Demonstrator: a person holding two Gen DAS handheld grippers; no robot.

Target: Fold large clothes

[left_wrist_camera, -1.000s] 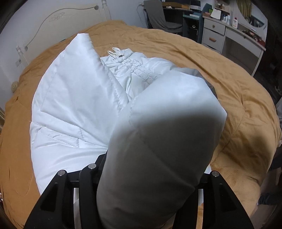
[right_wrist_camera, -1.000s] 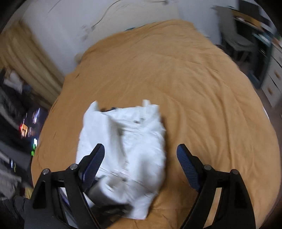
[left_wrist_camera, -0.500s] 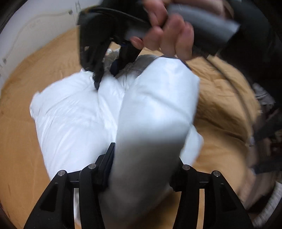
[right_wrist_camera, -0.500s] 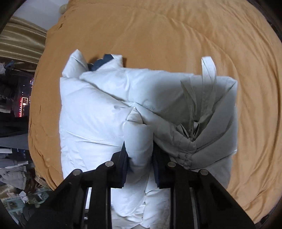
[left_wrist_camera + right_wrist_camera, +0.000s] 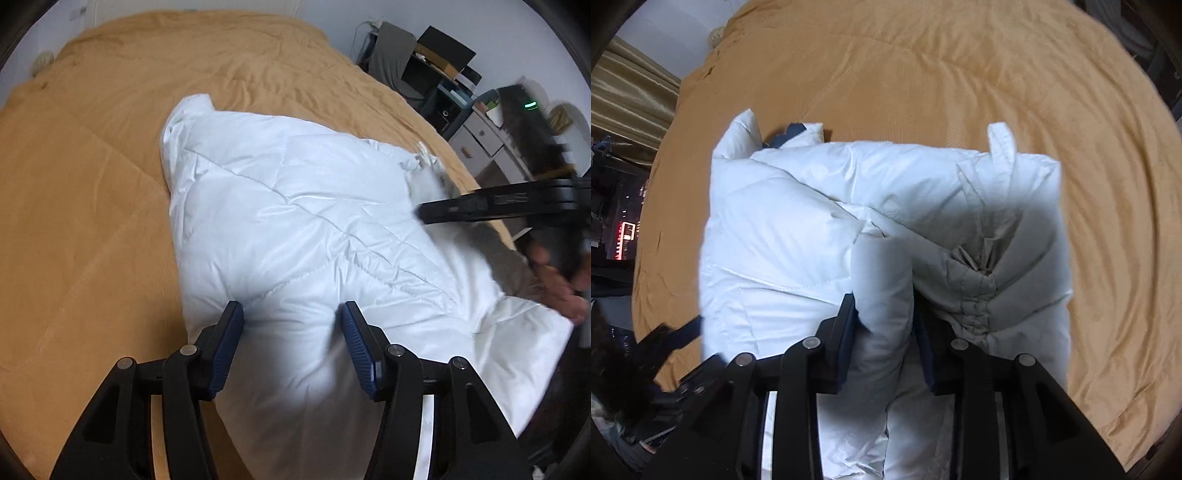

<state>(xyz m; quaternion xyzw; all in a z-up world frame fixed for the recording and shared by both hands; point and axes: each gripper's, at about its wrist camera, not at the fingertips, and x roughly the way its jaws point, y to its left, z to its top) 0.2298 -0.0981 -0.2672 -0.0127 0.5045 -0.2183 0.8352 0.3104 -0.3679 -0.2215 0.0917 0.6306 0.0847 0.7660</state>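
Since a second ago, both of my views have changed: the padded sleeve that filled my left gripper (image 5: 291,334) is gone from it, and my right gripper (image 5: 884,326), which hung wide above the bed, now pinches a roll of fabric.

On my left wrist view, the white puffer jacket (image 5: 295,206) lies folded into a bulky bundle on the mustard-coloured bedspread (image 5: 92,184). My left jaws have just been opening; they stand apart, one blue pad at each side of a bulge of jacket, and I cannot tell if they touch it. At that view's right edge I see a person's hand (image 5: 557,284) holding the other tool, blurred.

On my right wrist view, my right jaws are clamped on a thick padded fold of the jacket, and they have just eased slightly wider. Beside that fold sits a gathered, stitched cuff (image 5: 977,291). A white loop (image 5: 1003,142) sticks up at the bundle's far edge.
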